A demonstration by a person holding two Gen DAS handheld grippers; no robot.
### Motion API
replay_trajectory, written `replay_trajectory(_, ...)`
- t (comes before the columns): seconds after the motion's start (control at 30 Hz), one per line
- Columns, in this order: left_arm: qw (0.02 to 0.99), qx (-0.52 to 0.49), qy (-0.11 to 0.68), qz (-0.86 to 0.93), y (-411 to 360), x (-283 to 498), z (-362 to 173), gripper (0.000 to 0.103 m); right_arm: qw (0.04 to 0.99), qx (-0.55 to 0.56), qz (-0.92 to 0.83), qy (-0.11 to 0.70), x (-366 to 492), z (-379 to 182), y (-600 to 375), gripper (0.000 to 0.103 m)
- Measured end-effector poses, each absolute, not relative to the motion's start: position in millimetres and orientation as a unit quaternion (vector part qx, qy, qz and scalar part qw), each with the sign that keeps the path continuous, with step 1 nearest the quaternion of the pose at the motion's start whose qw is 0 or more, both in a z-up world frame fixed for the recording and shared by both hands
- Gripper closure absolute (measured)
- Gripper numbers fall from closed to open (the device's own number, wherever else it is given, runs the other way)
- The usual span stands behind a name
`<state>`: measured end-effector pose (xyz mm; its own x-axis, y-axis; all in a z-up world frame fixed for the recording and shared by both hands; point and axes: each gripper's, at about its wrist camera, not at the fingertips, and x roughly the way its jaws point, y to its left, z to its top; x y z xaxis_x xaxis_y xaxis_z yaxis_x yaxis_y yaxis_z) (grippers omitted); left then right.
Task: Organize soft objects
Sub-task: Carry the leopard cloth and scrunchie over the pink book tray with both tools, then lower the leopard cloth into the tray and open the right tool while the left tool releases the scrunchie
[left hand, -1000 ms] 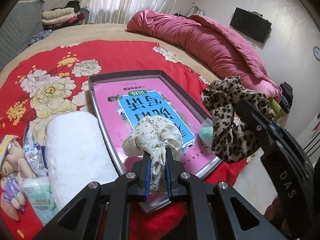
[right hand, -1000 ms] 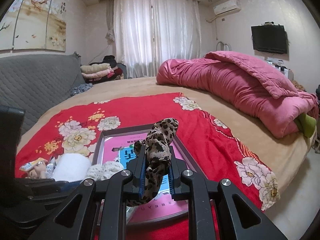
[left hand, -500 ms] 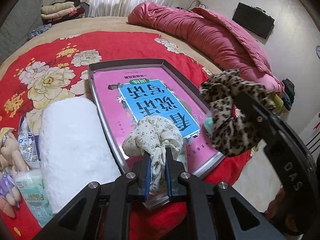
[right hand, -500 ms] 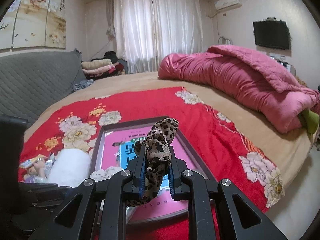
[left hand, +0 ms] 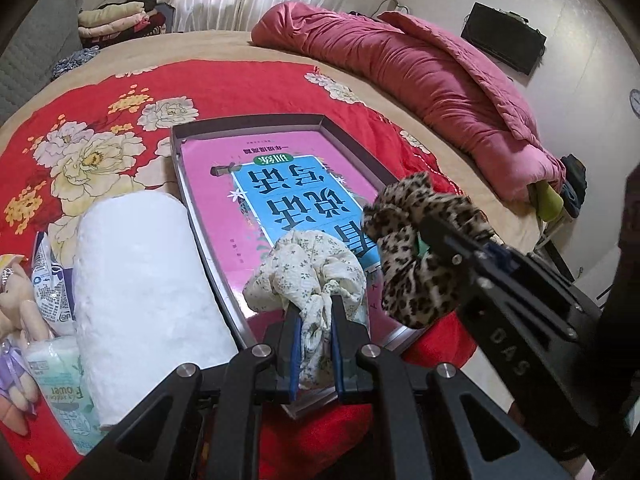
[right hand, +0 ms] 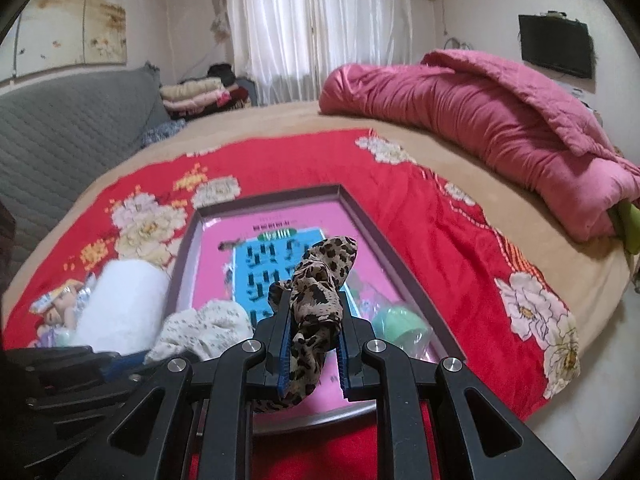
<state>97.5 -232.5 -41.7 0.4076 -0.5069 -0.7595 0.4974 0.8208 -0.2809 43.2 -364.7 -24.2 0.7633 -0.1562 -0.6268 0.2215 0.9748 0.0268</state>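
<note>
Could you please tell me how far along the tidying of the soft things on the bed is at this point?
Midway, it seems. Done: only a mint-green soft item already lies in the grey tray with the pink book. In hand: the left gripper is shut on the cream floral scrunchie, the right gripper on the leopard-print scrunchie, both above the tray. Left: releasing both, then perhaps the white fluffy roll beside it.

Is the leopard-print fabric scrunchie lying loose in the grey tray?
No, the leopard-print fabric scrunchie is clamped in the right gripper, above the grey tray.
</note>
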Motion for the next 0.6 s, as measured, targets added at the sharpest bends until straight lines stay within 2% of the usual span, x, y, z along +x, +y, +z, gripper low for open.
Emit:
replay_trajectory(0.43,0.837,-0.002,0.456,-0.301,-234,97,-42,0.09,0.91,0.029,-0.128,0.394,57,-47,-370,0.084)
replay_trajectory(0.6,0.837,-0.004,0.456,-0.302,-234,97,-42,0.09,0.908,0.032,-0.128,0.397,58,-48,-372,0.081)
